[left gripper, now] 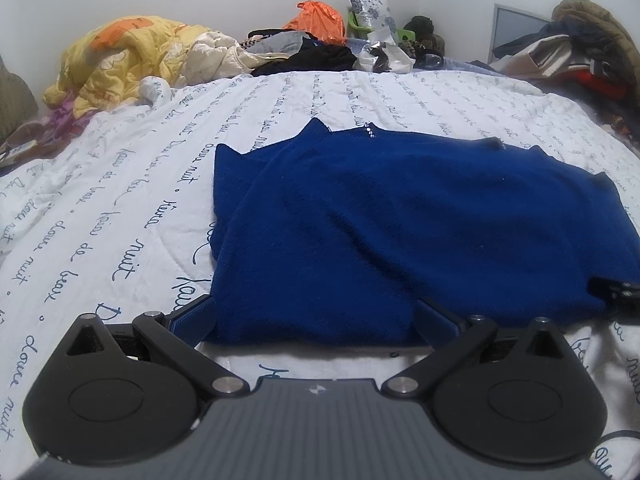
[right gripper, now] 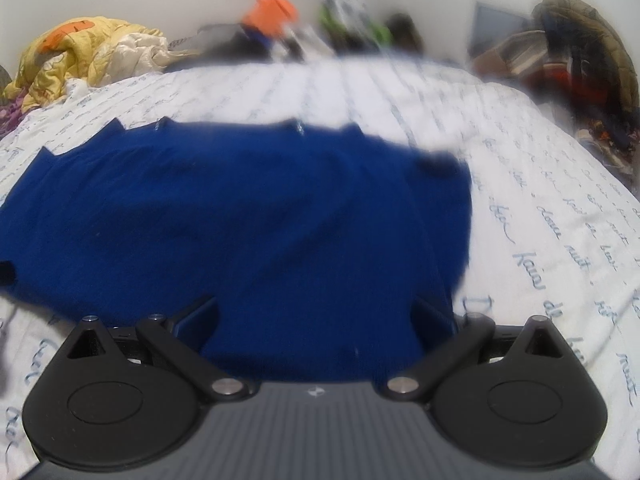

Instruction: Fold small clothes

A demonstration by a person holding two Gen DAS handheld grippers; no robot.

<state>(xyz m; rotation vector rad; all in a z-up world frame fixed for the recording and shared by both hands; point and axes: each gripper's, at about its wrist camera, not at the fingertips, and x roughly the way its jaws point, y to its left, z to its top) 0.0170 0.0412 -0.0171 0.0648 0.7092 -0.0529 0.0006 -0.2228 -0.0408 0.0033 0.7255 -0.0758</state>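
A dark blue fleece garment lies spread flat on a white quilt with blue script. One layer is folded across another, and small points stick up along the far edge. My left gripper is open, and its two fingers straddle the garment's near hem at the left part. The right wrist view is blurred. There the same blue garment fills the middle, and my right gripper is open over its near right part, with cloth lying between the fingers. A small dark part shows at the garment's right edge.
A yellow and orange duvet is heaped at the far left. Dark clothes, an orange bag and plastic wrappers lie along the far edge. A pile of coats and bags stands at the far right. The white quilt stretches right of the garment.
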